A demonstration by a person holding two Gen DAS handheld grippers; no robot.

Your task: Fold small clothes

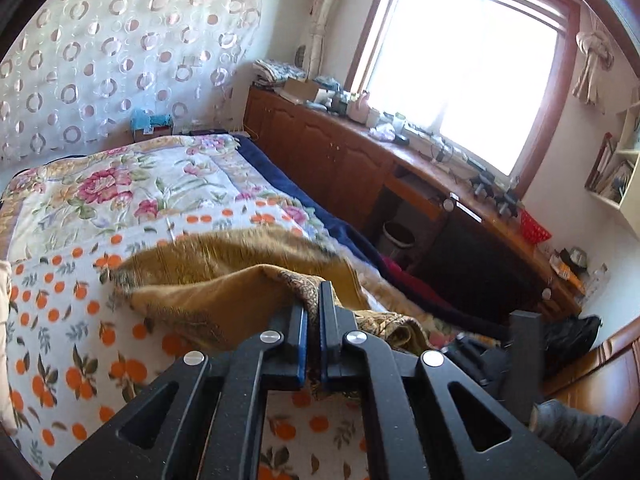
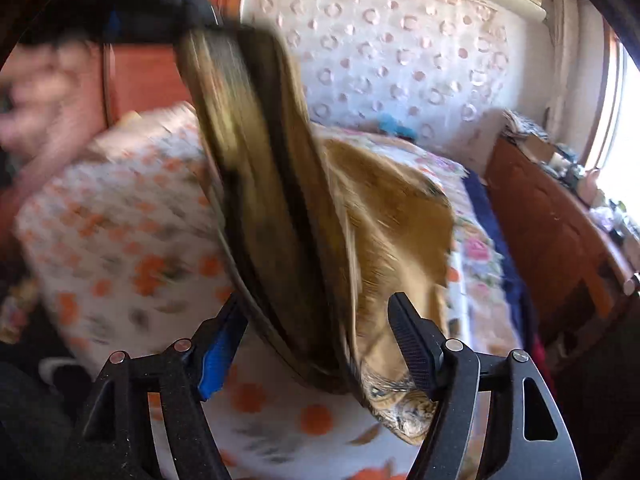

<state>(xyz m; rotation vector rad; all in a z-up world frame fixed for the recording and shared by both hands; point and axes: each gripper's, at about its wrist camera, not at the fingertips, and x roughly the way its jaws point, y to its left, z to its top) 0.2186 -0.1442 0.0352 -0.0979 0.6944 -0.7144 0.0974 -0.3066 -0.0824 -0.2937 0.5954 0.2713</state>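
A mustard-gold cloth with a patterned border (image 1: 224, 276) lies partly on the bed, one edge lifted. My left gripper (image 1: 314, 300) is shut on that lifted edge, which is pinched between the blue pads. In the right wrist view the same cloth (image 2: 380, 208) hangs blurred from the upper left down between the fingers of my right gripper (image 2: 316, 304). Its jaws stand wide apart and open. The cloth's patterned corner drapes against the right finger (image 2: 416, 344), while the left blue pad (image 2: 218, 352) is clear of it.
The bed carries an orange-print sheet (image 1: 76, 320) and a floral quilt (image 1: 132, 184). A wooden cabinet run (image 1: 328, 148) with clutter stands under the bright window along the bed's right side. A blurred hand (image 2: 36, 92) shows at the far left.
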